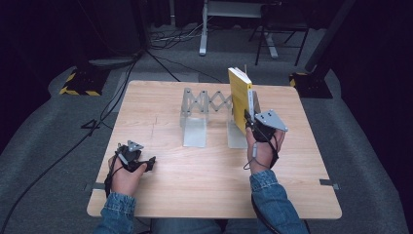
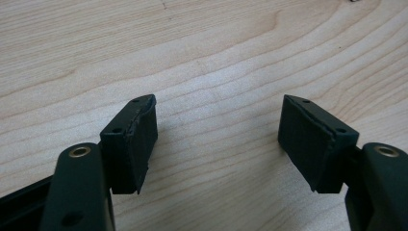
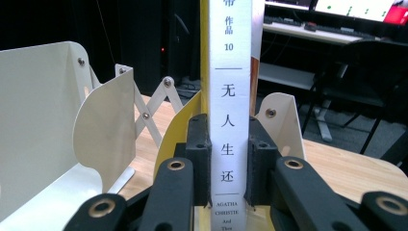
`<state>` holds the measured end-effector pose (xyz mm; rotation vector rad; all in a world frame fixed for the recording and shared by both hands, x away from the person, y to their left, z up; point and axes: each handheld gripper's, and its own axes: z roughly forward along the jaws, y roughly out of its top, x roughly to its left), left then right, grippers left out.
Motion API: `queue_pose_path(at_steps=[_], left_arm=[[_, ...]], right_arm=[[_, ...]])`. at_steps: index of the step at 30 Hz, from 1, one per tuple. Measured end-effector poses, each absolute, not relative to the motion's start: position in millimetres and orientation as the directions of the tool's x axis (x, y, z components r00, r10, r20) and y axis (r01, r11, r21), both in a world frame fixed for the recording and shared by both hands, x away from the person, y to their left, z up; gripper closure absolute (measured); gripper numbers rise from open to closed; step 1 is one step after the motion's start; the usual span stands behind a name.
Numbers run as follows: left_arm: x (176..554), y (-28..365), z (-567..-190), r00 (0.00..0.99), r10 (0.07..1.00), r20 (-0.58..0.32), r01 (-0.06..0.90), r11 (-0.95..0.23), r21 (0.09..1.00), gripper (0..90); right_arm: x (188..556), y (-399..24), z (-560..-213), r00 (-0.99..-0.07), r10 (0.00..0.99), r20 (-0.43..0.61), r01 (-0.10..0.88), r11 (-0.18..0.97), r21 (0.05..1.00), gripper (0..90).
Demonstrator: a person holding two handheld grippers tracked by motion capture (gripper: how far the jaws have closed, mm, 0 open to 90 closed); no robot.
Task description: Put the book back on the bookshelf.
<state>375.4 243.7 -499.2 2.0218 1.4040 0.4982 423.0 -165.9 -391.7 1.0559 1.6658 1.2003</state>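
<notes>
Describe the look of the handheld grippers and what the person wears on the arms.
Both the left gripper and right gripper are black, with a grey three-cornered plate on top and thin black cables looping at the hands. Each has two black jaws with flat ribbed pads and brass-ringed pivots. The sleeves are blue denim.

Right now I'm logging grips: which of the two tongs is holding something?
The right tongs, clamped on the yellow book at its spine; the left tongs gape over bare table.
</notes>
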Motion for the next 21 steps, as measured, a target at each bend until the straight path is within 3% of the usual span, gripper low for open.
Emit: queue_pose_path(at_steps=[21], left_arm=[[377.6,241.8,-500.5,0.368,0.929,-0.027,0.687,-0.252,0.682,29.1]], right_arm=[[418.0,-150.5,-434.8,-0.371,0.922,-0.111,0.228,0.207,0.952,73.8]])
